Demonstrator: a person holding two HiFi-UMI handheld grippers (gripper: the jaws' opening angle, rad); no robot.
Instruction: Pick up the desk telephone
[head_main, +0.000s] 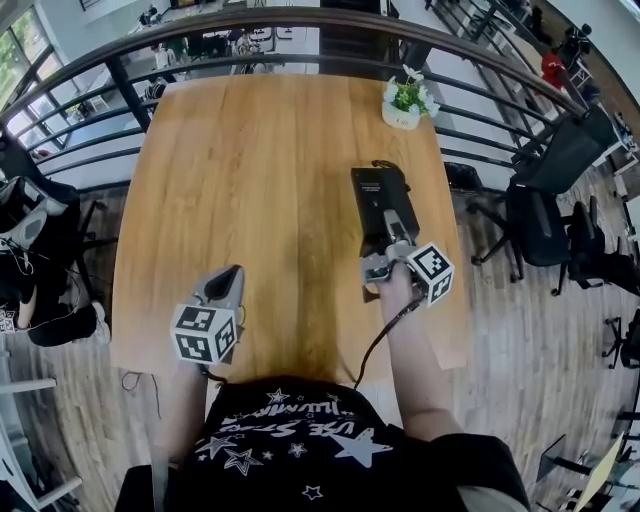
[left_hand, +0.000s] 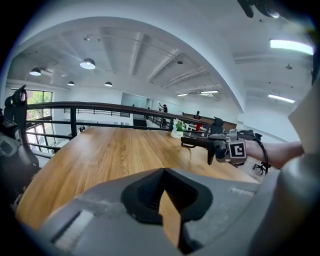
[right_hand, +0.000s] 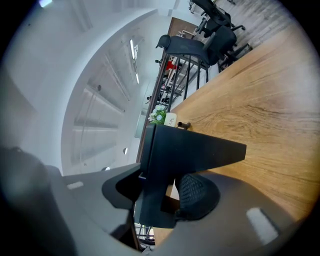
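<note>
Your right gripper (head_main: 388, 262) is clamped on the near end of the desk telephone (head_main: 380, 200), with the wooden table (head_main: 250, 180) beneath. Your left gripper (head_main: 222, 285), off to its left, is closed and empty. Beyond the telephone, a white pot (head_main: 401, 118) holds a flowering plant (head_main: 408, 93).

**Desk telephone** (head_main: 383, 205): in the head view its near end is covered by the right gripper (head_main: 392, 262), and its keys and display are too dark to read. In the right gripper view only a plain black wedge shows.
**Table** (head_main: 250, 180): the near edge is hidden behind the person's shirt (head_main: 300, 440).
**Potted plant** (head_main: 405, 100): the print on the pot is too small to read.
**Distant figures** (left_hand: 161, 107): too small to tell.
</note>
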